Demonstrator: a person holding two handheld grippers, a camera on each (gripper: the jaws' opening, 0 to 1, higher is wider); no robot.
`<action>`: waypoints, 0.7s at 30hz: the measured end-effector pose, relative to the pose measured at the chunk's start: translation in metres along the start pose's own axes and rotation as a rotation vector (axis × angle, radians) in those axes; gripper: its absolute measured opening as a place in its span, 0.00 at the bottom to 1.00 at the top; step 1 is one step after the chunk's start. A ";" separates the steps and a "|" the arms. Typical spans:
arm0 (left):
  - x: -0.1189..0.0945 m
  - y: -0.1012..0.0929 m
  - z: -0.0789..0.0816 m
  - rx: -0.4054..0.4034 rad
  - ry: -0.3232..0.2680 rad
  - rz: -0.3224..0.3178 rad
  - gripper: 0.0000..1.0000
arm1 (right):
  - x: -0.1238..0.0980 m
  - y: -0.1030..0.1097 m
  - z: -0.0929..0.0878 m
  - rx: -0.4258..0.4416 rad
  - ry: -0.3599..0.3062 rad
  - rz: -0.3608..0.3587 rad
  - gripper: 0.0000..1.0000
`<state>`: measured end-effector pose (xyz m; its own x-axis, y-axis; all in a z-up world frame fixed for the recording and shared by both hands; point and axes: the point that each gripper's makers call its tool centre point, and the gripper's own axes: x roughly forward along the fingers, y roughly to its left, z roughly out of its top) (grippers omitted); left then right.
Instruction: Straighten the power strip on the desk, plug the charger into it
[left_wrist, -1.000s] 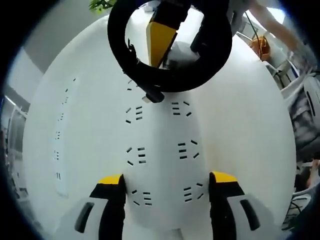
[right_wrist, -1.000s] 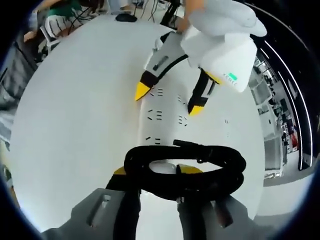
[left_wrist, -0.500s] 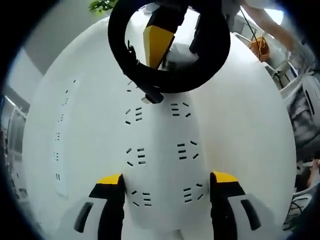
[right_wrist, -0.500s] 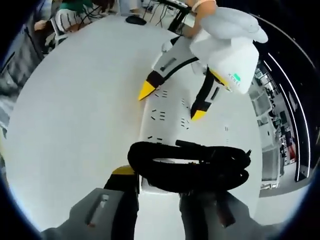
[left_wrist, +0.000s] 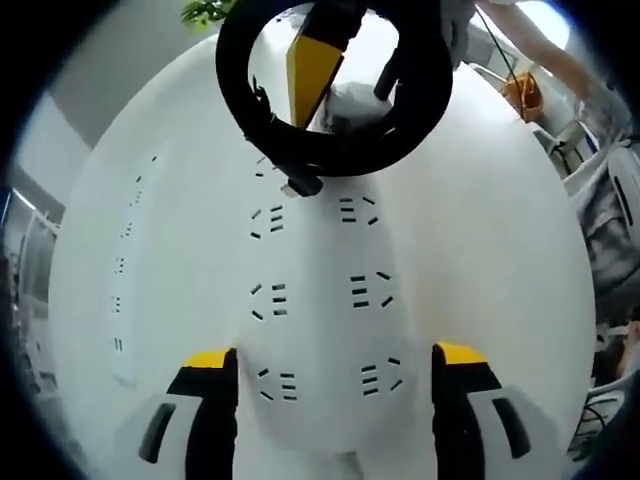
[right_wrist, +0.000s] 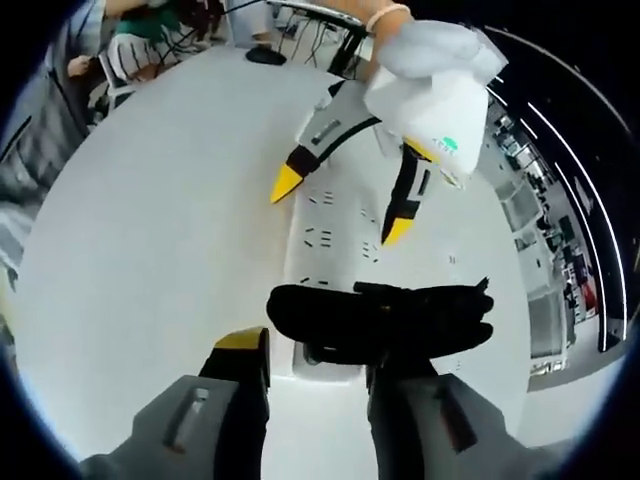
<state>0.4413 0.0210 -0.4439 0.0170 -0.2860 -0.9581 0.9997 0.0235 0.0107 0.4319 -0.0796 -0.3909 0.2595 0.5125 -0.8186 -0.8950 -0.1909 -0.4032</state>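
Observation:
A white power strip (left_wrist: 320, 300) with paired rows of sockets lies on the white table (left_wrist: 500, 250), running away between the jaws of my left gripper (left_wrist: 335, 358), which is open and straddles its near end. A black coiled cable (left_wrist: 250, 110) rests over the far end, with a plug tip (left_wrist: 300, 185) on the strip. In the right gripper view the coil (right_wrist: 380, 320) lies across the strip (right_wrist: 335, 210) just ahead of my right gripper (right_wrist: 320, 355), open around the strip's end. The left gripper (right_wrist: 341, 207) stands open over the strip beyond. The right gripper (left_wrist: 355, 65) shows through the coil.
A line of small slots (left_wrist: 120, 265) runs along the table to the left of the strip. Chairs and cables (right_wrist: 130, 50) crowd the table's far edge, and a person's sleeve (right_wrist: 30, 160) is at the left. A green plant (left_wrist: 205, 10) stands beyond the table.
The left jaws stand slightly wider apart and the strip sits a little farther from the camera. In the right gripper view the coil has flattened and sunk lower over the strip.

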 end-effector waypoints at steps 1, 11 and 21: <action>-0.001 0.000 0.001 -0.002 -0.009 0.001 0.83 | 0.000 0.000 0.000 0.001 -0.003 -0.003 0.36; -0.009 0.001 0.007 -0.015 -0.055 0.031 0.84 | 0.001 -0.002 0.001 0.027 -0.035 -0.005 0.46; -0.018 0.010 0.009 -0.023 -0.108 0.092 0.75 | 0.002 -0.004 0.003 0.042 -0.046 -0.012 0.57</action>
<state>0.4510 0.0175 -0.4235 0.1114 -0.3835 -0.9168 0.9932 0.0756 0.0890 0.4346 -0.0757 -0.3896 0.2542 0.5526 -0.7937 -0.9066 -0.1497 -0.3946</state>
